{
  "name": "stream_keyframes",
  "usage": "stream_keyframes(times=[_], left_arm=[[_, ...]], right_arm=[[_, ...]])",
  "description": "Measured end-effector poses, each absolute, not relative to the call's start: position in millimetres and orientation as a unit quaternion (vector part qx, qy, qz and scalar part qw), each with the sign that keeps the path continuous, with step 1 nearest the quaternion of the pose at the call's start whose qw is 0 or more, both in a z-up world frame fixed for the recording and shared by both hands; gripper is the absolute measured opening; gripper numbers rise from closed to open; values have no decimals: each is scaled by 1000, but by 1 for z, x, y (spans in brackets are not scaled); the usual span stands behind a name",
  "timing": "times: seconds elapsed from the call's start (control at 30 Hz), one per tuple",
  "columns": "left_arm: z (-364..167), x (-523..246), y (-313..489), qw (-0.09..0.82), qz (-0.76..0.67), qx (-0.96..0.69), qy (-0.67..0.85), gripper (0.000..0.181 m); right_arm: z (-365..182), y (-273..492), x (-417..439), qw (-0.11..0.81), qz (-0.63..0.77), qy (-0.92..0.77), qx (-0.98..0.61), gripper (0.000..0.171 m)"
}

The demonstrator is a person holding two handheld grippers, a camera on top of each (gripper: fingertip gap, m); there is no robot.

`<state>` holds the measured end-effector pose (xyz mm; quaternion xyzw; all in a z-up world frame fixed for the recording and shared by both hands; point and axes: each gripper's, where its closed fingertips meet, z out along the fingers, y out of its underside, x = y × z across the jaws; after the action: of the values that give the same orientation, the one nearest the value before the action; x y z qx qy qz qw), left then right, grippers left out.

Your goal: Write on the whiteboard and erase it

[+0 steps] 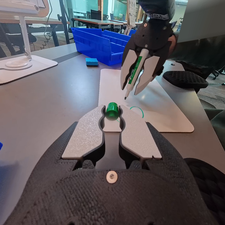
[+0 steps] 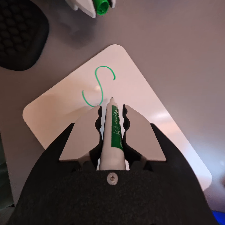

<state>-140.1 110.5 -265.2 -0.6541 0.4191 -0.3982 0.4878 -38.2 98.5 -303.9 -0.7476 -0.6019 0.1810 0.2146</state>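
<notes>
A small white whiteboard (image 1: 158, 109) lies flat on the grey table, with a curved green line (image 2: 99, 85) drawn on it. My right gripper (image 2: 112, 106) is shut on a white-and-green marker (image 2: 113, 131), uncapped, tip down just above the board beside the line. It also shows in the left wrist view (image 1: 129, 91), over the board's middle. My left gripper (image 1: 112, 106) is shut on the green marker cap (image 1: 112, 112) over the board's near left corner. The cap also shows at the top of the right wrist view (image 2: 102, 7). A blue eraser (image 1: 91, 62) lies beyond the board.
A blue plastic bin (image 1: 101, 46) stands behind the eraser. A white monitor stand base (image 1: 24, 65) sits at the far left. A black mesh chair armrest (image 1: 185, 79) lies past the table's right edge, also in the right wrist view (image 2: 18, 36). My right fingertips sit around 12 cm from my left ones.
</notes>
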Motion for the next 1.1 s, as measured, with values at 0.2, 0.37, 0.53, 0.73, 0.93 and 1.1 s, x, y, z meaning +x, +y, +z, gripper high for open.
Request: stream_keyframes(times=[0.2,0.37,0.53,0.73,0.93,1.1], left_arm=[[-265,-141,112,489,-397,-655,417,20],[-265,-140,110,488,-397,-654,420,20],[-265,-141,111,489,-397,-655,417,20],[-265,-141,112,489,-397,-655,417,20],[-266,-141,112,490,-394,-655,418,20],[-266,-141,111,489,-394,-655,420,20]], right_arm=[[-312,121,-41,217,172,-598,-752,33],[-317,127,-41,210,167,-600,-754,33],[-319,120,-35,199,158,-607,-753,33],[-320,85,-16,175,163,-607,-758,33],[-309,99,-29,212,177,-594,-756,33],[-311,119,-46,216,181,-601,-748,33]])
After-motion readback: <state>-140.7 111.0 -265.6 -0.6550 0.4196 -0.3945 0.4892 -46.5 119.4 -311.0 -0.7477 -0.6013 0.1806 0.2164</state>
